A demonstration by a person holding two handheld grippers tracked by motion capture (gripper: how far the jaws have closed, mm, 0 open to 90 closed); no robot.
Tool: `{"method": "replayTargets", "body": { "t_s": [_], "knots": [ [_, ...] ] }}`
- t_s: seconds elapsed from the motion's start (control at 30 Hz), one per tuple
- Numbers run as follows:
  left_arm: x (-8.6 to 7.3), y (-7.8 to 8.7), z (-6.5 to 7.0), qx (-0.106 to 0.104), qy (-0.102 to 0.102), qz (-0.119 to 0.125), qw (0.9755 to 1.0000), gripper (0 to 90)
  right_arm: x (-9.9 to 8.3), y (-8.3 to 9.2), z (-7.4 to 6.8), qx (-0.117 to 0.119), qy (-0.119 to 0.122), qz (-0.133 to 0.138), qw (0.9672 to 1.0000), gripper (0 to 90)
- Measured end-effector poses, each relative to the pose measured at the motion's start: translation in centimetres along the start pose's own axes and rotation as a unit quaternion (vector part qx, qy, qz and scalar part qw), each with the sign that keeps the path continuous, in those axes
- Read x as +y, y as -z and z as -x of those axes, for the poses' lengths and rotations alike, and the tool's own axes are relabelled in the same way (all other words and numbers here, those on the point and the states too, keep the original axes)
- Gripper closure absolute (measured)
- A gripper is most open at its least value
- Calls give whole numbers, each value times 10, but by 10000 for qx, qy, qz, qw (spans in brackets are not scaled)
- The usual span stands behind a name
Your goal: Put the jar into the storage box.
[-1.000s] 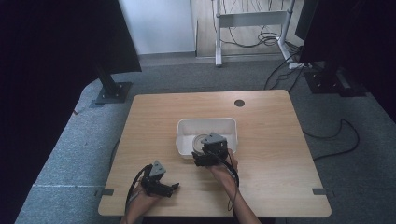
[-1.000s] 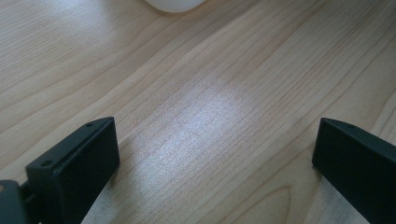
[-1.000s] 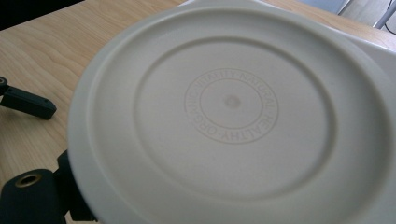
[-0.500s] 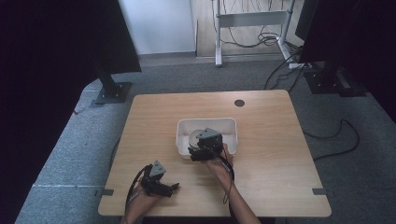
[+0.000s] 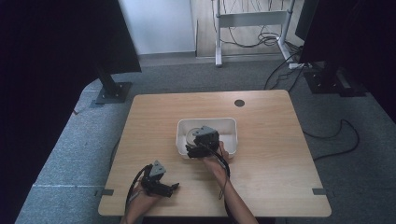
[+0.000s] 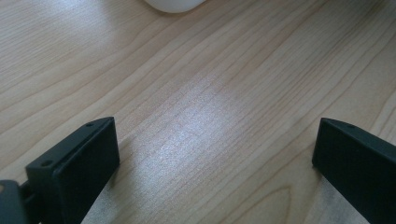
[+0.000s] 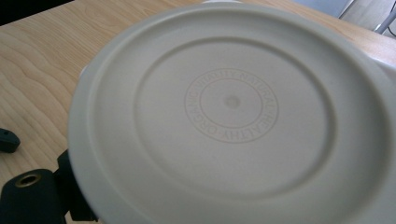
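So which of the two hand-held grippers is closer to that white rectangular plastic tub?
The right gripper: it sits at the white rectangular plastic tub, over its near-left corner. The left gripper lies apart on the wooden table, near the front edge.

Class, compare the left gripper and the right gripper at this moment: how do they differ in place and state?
The left gripper sits low by the table's near edge, jaws wide apart over bare wood; the right gripper is at the white bin. The left is empty; a round plate rests across the right. Both are hand-held.
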State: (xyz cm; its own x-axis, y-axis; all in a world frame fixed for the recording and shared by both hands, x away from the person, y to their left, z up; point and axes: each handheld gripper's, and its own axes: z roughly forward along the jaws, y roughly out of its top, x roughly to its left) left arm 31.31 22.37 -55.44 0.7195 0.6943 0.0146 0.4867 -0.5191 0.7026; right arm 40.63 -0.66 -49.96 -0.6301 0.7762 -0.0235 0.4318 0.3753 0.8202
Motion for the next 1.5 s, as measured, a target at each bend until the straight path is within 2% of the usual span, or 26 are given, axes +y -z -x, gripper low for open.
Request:
{"method": "replayTargets", "body": {
  "t_s": [0.6,0.7,0.8,1.07,1.23,1.37,1.5],
  "knots": [
    [0,0,0,-5,-2,-2,10000,3,-14,-29,-3,-131,-37,-252,9996,92],
    [0,0,0,-6,-3,-3,10000,3,-16,-31,-1,-148,-90,-305,9994,92],
    [0,0,0,-6,-4,-3,10000,3,-18,-30,2,-68,-298,-257,9992,91],
    [0,0,0,-6,-2,-2,10000,3,-16,-30,3,-53,-275,-351,9990,90],
    [0,0,0,-5,-4,-3,10000,3,-15,-30,4,57,-260,-429,9987,58],
    [0,0,0,-6,-3,-2,10000,3,-15,-29,6,180,-323,-385,9986,29],
    [0,0,0,-6,-3,-2,10000,3,-15,-27,6,202,-275,-351,9988,27]
  ]
}}
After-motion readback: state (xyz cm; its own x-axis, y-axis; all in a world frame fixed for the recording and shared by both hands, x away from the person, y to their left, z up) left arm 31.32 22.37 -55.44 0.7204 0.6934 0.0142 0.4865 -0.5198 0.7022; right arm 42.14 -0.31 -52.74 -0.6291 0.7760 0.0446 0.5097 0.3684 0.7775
